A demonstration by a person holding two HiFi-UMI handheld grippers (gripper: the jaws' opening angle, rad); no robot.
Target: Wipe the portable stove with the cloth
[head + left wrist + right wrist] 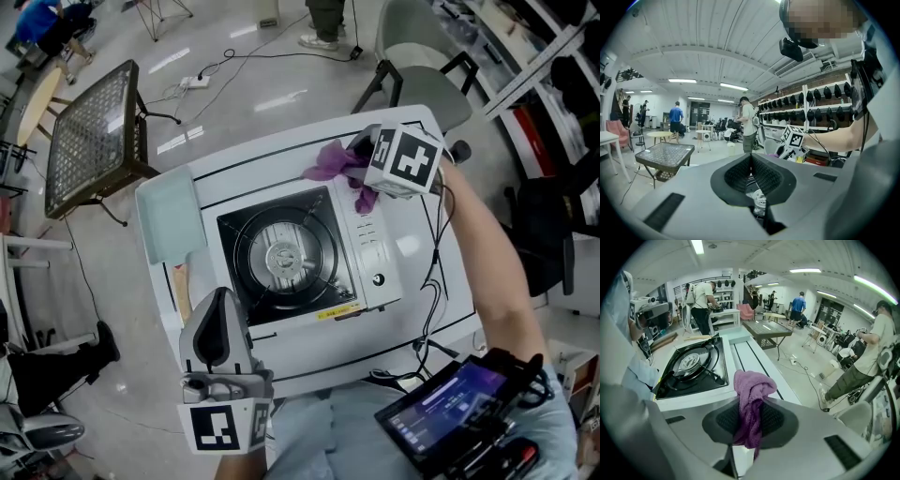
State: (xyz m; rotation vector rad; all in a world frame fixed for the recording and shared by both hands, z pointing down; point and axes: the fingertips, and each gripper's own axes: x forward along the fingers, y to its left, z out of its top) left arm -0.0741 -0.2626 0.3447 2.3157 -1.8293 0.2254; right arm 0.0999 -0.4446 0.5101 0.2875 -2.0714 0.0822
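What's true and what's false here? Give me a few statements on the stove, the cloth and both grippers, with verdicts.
1. The right gripper is shut on the purple cloth. True.
2. The cloth lies on the burner. False: it hangs in the right gripper, beside the stove.
3. The left gripper holds a sponge. False: its jaws are together, with nothing in them.
4. The stove sits on a white table. True.

Large lab hall: stocked shelves (pixel 811 110), scattered tables (pixel 665 154).
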